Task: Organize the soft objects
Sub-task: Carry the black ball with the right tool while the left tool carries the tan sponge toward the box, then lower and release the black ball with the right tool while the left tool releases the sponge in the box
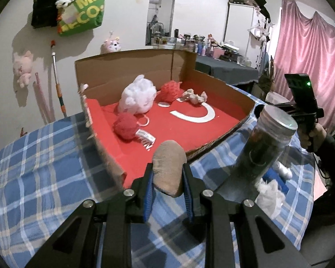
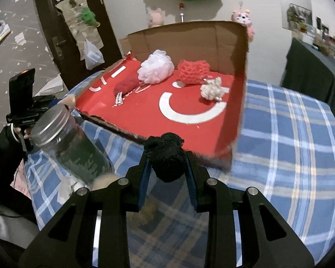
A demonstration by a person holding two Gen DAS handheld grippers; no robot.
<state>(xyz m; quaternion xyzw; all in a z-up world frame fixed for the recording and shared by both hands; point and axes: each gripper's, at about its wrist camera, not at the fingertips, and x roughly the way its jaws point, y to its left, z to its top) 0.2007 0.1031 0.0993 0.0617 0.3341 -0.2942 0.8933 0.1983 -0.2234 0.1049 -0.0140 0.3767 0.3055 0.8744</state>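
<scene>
My left gripper [image 1: 167,176] is shut on a beige sponge [image 1: 168,167], held above the blue plaid cloth just before the open cardboard box [image 1: 131,67]. My right gripper [image 2: 166,167] is shut on a black soft ball [image 2: 166,156] near the box's front edge [image 2: 122,131]. On the box's red floor lie a white mesh puff [image 1: 137,96], a red net puff [image 1: 170,91], a dark red pom-pom [image 1: 126,127] with a tag, and a cream rag [image 1: 195,97]. The same puff [image 2: 156,67] and rag [image 2: 213,89] show in the right wrist view.
A clear jar with a metal lid [image 1: 263,147] stands on the cloth between the grippers, also in the right wrist view [image 2: 67,140]. White fluff [image 1: 270,194] lies beside it. A cluttered dark table [image 1: 225,67] and pink curtain [image 1: 310,53] stand behind.
</scene>
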